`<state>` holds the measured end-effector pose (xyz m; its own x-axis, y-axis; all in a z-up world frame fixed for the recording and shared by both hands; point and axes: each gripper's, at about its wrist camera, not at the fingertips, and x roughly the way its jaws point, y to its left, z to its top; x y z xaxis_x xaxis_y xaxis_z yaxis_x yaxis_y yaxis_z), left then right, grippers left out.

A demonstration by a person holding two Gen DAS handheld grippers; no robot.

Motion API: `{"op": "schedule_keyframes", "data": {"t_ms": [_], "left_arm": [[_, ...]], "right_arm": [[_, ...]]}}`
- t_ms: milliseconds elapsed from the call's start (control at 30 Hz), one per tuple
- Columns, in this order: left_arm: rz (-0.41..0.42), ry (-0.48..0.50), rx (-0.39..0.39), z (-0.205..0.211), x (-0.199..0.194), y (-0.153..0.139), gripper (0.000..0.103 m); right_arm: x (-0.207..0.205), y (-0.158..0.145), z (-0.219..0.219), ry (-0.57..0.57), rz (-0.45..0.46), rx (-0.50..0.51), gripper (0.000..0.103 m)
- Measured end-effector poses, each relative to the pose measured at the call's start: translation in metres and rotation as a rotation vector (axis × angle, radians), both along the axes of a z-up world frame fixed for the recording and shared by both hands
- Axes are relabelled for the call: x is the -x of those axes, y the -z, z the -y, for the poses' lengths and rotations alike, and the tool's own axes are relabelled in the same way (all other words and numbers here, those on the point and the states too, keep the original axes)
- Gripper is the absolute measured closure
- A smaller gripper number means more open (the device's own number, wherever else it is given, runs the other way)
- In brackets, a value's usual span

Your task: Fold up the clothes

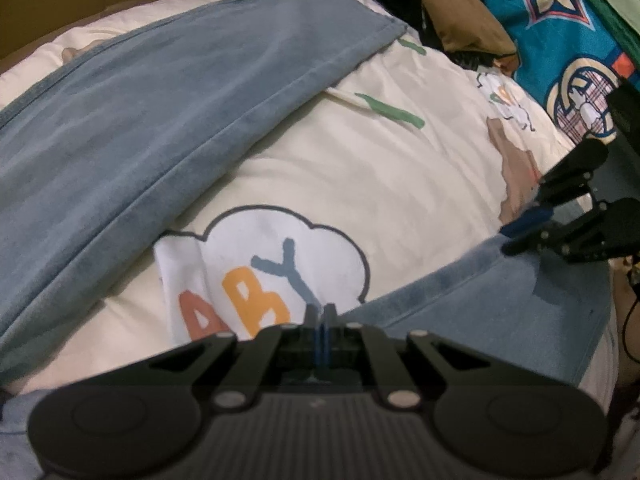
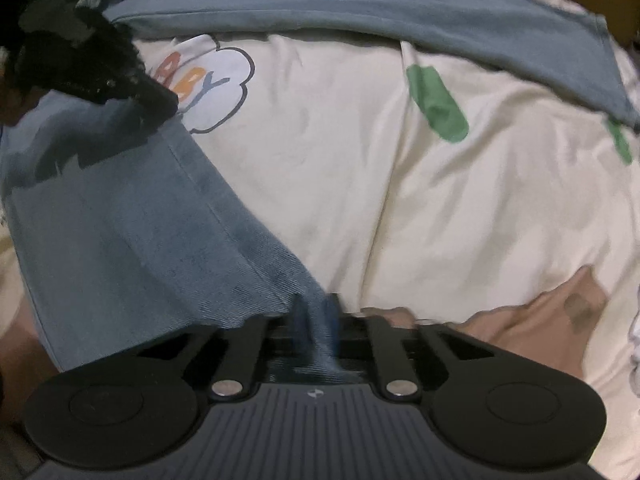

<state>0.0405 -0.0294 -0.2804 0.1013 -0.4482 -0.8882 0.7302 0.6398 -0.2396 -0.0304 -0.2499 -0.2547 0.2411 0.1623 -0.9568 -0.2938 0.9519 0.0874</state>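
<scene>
Both grippers pinch the blue denim jeans (image 2: pixel 132 220): left gripper (image 1: pixel 321 312) at 6 o'clock, right gripper (image 2: pixel 316 312) likewise; thin bites could slip when lifted.

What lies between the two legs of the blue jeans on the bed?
Between the far leg and the near leg lies only the cream bedsheet with its cloud print, seen in both wrist views.
</scene>
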Motion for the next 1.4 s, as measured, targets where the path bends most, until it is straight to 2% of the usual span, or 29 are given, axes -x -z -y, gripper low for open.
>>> {"op": "schedule_keyframes", "data": {"t_ms": [300,433,567,733,767,800,833,900,1000,1167,1233,1267,1300,1333,1400], "left_arm": [[0.007,-0.041,0.020,-0.010,-0.006,-0.009,0.103],[-0.035,-0.046,-0.009,-0.009,-0.006,-0.001,0.101],[0.005,-0.005,-0.067,-0.008,-0.001,0.007,0.084],[0.027,0.037,-0.072,-0.006,0.002,0.009,0.086],[0.042,0.056,-0.078,-0.004,0.005,0.009,0.091],[0.056,0.084,-0.078,-0.002,0.009,0.008,0.100],[0.068,0.100,-0.079,0.000,0.013,0.008,0.103],[0.091,0.118,-0.081,0.001,0.018,0.007,0.103],[0.101,0.082,-0.057,-0.005,0.017,0.002,0.103],[0.102,-0.045,-0.028,-0.021,0.001,-0.005,0.103],[0.096,-0.067,-0.031,-0.025,-0.003,-0.006,0.103],[0.084,-0.084,-0.029,-0.028,-0.006,-0.006,0.103],[0.072,-0.102,-0.026,-0.031,-0.008,-0.007,0.103],[0.059,-0.120,-0.023,-0.034,-0.010,-0.007,0.103],[0.048,-0.148,-0.020,-0.041,-0.011,-0.009,0.098]], "right_arm": [[-0.003,-0.028,0.006,0.019,0.084,0.011,0.103],[-0.013,-0.017,0.007,0.047,0.085,0.032,0.103],[-0.018,-0.001,0.004,0.042,0.062,0.061,0.103],[-0.022,0.007,0.006,0.060,0.032,0.066,0.103],[-0.022,0.006,0.009,0.073,0.028,0.061,0.103],[-0.023,0.004,0.013,0.094,0.028,0.074,0.103],[-0.023,0.003,0.017,0.120,0.031,0.100,0.103],[-0.022,-0.003,0.037,0.197,0.022,0.098,0.103],[-0.014,-0.019,0.077,0.328,0.008,0.019,0.102],[0.023,-0.038,0.113,0.423,-0.069,0.031,0.098],[0.039,-0.038,0.122,0.462,-0.123,0.041,0.095],[0.048,-0.038,0.127,0.485,-0.152,0.042,0.088],[0.058,-0.037,0.131,0.511,-0.181,0.040,0.073],[0.068,-0.036,0.135,0.533,-0.206,0.037,0.068],[0.087,-0.033,0.141,0.554,-0.251,0.033,0.066]]}}
